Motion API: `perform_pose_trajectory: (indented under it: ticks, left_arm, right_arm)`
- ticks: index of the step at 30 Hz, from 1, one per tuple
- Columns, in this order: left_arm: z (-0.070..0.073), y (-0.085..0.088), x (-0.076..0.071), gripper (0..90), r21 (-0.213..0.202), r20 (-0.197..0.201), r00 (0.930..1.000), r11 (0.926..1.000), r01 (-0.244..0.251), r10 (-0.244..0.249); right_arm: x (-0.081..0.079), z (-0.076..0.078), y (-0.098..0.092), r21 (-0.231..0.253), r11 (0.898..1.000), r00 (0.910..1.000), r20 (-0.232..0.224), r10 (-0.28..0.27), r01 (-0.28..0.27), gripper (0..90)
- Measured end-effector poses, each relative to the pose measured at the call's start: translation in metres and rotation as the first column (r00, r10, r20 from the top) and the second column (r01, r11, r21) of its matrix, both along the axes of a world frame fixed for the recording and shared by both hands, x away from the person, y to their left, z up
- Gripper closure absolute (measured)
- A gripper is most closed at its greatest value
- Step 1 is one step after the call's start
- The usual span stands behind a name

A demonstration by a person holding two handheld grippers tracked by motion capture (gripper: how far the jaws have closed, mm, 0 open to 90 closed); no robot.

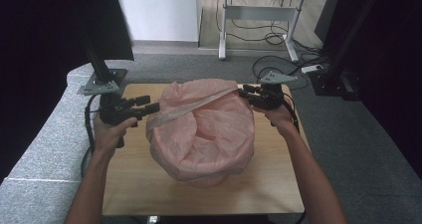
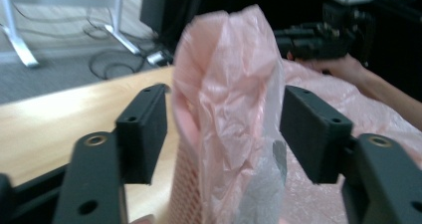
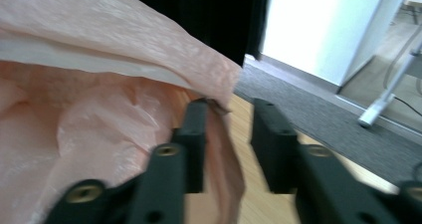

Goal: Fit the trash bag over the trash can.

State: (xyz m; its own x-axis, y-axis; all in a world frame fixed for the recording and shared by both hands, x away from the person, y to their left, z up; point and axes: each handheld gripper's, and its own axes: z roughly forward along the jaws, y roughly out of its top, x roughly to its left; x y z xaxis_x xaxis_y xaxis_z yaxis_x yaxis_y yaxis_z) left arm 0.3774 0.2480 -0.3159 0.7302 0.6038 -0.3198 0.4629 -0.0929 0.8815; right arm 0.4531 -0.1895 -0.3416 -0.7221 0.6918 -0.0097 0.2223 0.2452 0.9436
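Observation:
A pink plastic bag (image 1: 204, 129) bulges over a round container on the wooden table (image 1: 134, 184). A taut band of the bag's rim stretches between my two grippers. My left gripper (image 1: 144, 105) is at the bag's left side. In the left gripper view its jaws (image 2: 226, 92) stand wide apart, with a bunched fold of the bag (image 2: 229, 59) upright between them and pink mesh (image 2: 185, 186) below. My right gripper (image 1: 247, 90) is at the far right rim. Its jaws (image 3: 229, 107) are apart, with the bag's thin edge (image 3: 219, 84) draped beside one pad and wood showing through the gap.
A black post on a grey plate (image 1: 102, 79) stands at the table's far left corner. Grey carpeted ledges (image 1: 45, 139) flank the table. Behind are a white desk frame (image 1: 259, 15) and floor cables (image 1: 278, 64). Bare wood lies in front of the bag.

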Motion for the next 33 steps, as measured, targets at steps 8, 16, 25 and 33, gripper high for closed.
perform_pose_trajectory:
  ticks: [8,16,25,33]
  left_arm:
    - [-0.011,-0.002,0.019,68.4,-0.030,-0.016,0.9998,0.9995,0.010,-0.011]
    - [-0.020,0.002,0.036,89.5,-0.047,-0.042,0.9991,0.9989,0.001,-0.003]
    - [-0.041,0.006,0.061,89.9,-0.089,-0.117,0.9895,0.9914,-0.096,0.085]
    - [-0.051,0.004,0.073,90.0,-0.076,-0.211,0.9730,0.9907,-0.112,0.094]
  right_arm:
    - [-0.002,0.012,0.004,-0.002,0.999,0.9979,0.049,0.042,-0.042,89.5]
    - [0.005,0.009,0.009,-0.005,0.999,0.9964,0.074,0.041,-0.041,89.7]
    - [0.021,-0.015,0.019,-0.058,0.998,0.9984,0.042,0.037,-0.035,89.8]
    - [0.032,-0.046,0.041,-0.081,0.994,0.9967,-0.043,0.068,-0.072,89.9]
